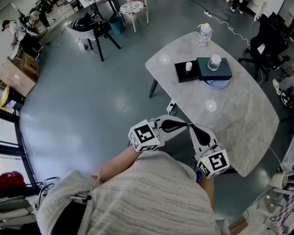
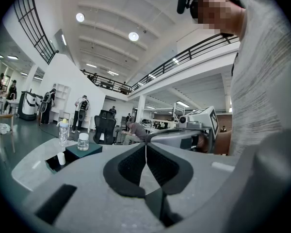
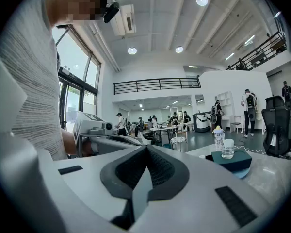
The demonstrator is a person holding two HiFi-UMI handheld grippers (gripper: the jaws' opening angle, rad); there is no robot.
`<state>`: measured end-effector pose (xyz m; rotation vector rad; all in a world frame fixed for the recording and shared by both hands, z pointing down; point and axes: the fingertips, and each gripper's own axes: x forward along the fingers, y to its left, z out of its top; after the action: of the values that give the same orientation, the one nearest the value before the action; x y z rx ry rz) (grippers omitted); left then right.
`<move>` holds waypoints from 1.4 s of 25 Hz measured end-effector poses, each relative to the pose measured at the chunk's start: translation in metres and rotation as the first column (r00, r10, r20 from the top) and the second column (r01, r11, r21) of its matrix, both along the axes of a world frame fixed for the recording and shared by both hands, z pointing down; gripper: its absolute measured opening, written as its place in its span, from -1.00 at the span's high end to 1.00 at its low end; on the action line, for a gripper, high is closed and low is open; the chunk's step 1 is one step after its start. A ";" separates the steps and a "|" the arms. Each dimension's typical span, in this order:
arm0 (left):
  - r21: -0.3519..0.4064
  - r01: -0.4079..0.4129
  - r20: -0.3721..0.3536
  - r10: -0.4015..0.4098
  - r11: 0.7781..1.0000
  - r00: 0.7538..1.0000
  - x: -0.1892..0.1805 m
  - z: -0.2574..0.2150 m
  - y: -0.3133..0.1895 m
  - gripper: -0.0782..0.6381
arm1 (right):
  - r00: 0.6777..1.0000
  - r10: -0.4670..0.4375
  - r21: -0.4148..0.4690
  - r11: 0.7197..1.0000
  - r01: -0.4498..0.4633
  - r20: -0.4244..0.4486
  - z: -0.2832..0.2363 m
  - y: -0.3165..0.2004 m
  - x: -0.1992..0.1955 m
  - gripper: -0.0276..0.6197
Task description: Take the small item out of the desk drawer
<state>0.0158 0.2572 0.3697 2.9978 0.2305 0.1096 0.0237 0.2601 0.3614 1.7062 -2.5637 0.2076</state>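
Observation:
On the grey table (image 1: 245,126) stands a dark teal drawer box (image 1: 220,70) on a blue plate, its black drawer (image 1: 182,73) pulled out to the left. A small white item (image 1: 188,66) stands upright in the drawer and shows again as the white item (image 2: 61,158) in the left gripper view. My left gripper (image 1: 185,126) and right gripper (image 1: 192,128) hover at the table's near edge, well short of the box. Both are shut and empty, with their tips close together. The left gripper (image 2: 146,147) and the right gripper (image 3: 146,147) each show their pads pressed together.
A clear jar (image 1: 214,61) sits on top of the box, and a plastic bottle (image 1: 204,34) stands at the table's far end. Black office chairs (image 1: 269,43) are to the right, with a stool and desks beyond the open floor. People stand in the background.

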 end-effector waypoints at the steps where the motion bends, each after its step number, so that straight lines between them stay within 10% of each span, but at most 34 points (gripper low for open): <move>1: 0.000 0.001 0.001 -0.001 1.000 1.000 0.001 0.001 -0.001 0.73 | 1.000 0.000 -0.002 1.000 0.000 -0.001 0.000 -0.001 0.001 0.89; 35: 0.020 -0.045 0.066 0.043 0.999 0.997 0.022 0.021 -0.019 0.73 | 0.991 -0.127 0.017 0.992 0.126 0.049 -0.002 -0.033 -0.003 0.88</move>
<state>0.0382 0.2386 0.3909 3.0050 0.2904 0.2151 0.0209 0.2272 0.3599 1.5550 -2.7033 0.2291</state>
